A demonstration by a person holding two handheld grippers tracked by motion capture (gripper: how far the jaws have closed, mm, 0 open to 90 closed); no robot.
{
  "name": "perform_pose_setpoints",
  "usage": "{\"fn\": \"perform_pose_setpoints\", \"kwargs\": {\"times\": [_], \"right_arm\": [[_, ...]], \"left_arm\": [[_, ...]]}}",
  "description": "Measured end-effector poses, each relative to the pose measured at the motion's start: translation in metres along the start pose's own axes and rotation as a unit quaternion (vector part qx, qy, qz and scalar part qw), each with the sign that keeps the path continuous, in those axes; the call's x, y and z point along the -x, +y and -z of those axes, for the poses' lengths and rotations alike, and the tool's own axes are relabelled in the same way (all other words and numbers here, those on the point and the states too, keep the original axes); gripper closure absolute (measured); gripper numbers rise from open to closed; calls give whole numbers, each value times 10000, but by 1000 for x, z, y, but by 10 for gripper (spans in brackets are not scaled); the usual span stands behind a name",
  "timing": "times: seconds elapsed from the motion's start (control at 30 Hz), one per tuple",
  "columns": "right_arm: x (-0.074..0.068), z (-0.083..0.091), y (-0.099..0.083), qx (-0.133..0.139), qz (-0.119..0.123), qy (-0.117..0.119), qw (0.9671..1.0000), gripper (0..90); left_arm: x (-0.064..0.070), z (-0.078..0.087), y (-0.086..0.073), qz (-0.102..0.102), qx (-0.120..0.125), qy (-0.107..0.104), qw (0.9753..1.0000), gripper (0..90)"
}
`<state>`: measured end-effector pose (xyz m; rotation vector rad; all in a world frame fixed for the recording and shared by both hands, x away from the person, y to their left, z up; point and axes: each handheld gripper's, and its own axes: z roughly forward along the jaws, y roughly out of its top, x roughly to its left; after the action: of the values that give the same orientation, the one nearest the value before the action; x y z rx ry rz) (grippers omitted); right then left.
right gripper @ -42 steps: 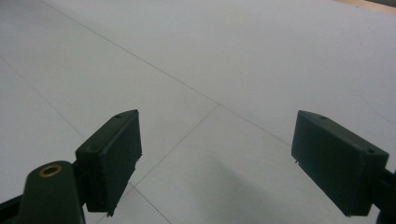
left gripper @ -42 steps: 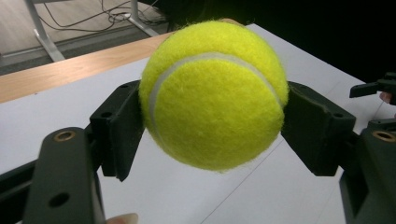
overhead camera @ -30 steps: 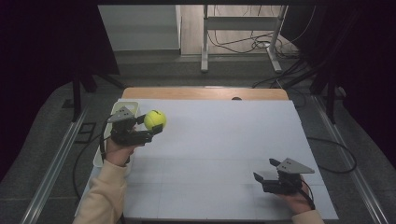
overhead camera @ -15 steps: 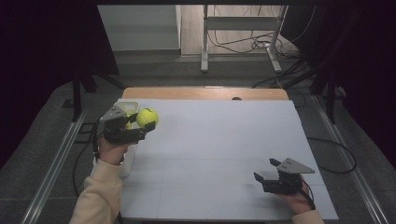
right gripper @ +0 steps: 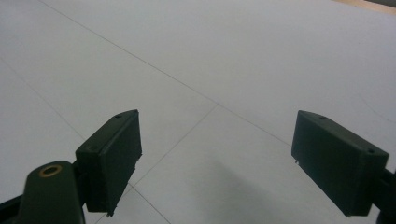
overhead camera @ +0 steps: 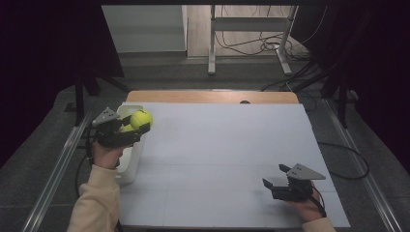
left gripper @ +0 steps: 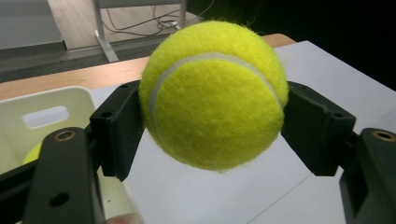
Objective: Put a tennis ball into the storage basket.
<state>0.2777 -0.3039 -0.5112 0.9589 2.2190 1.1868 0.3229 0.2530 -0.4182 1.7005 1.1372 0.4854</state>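
My left gripper (overhead camera: 139, 123) is shut on a yellow tennis ball (overhead camera: 141, 119), held above the right rim of a white bin (overhead camera: 129, 166) at the table's left edge. In the left gripper view the tennis ball (left gripper: 214, 94) sits squeezed between both black jaws, and the white bin (left gripper: 44, 121) lies below at the left with a second yellow ball (left gripper: 31, 153) inside. My right gripper (overhead camera: 274, 178) rests low over the white table near the front right, open, with nothing between its jaws. The right gripper (right gripper: 215, 161) shows only bare tabletop ahead.
The white tabletop (overhead camera: 222, 145) has a wooden strip (overhead camera: 208, 96) along its far edge. Metal rails run along both sides on the floor, and a table frame with cables (overhead camera: 251, 43) stands beyond.
My left gripper has carried the tennis ball leftward, toward the white bin. The right gripper has stayed still.
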Motion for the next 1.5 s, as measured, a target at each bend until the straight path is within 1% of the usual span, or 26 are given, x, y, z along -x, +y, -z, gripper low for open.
{"fn": "perform_pose_setpoints", "kwargs": {"times": [0.1,0.17,0.33,0.43,0.47,0.5,0.77,0.87,1.17,1.3,1.43,1.5], "right_arm": [[0,0,0,17,-36,8,10000,169],[0,0,0,3,-18,5,10000,169],[0,0,0,-6,10,0,10000,169],[0,0,0,-6,10,0,10000,169],[0,0,0,-7,13,1,10000,169],[0,0,0,-8,14,3,10000,169],[0,-1,0,-16,23,23,10000,169],[0,0,0,-16,24,21,10000,169],[0,-1,0,-37,33,14,10000,169],[0,-1,0,-29,22,25,10000,168],[0,-1,0,-25,23,24,10000,168],[0,-1,0,-23,21,27,10000,168]], "left_arm": [[-5,1,-2,39,-11,72,10000,261],[-9,2,-3,66,-39,152,9999,261],[-13,3,-4,85,-57,223,9997,261],[-16,4,-6,104,-87,318,9994,261],[-16,4,-6,104,-87,318,9994,261],[-19,4,-7,129,-112,364,9992,261],[-26,6,-9,206,-125,473,9986,261],[-31,8,-11,249,-144,555,9980,261],[-43,12,-14,383,-204,711,9965,261],[-46,13,-16,423,-220,748,9961,261],[-47,12,-16,424,-253,772,9958,261],[-47,11,-16,409,-296,819,9954,261]]}}
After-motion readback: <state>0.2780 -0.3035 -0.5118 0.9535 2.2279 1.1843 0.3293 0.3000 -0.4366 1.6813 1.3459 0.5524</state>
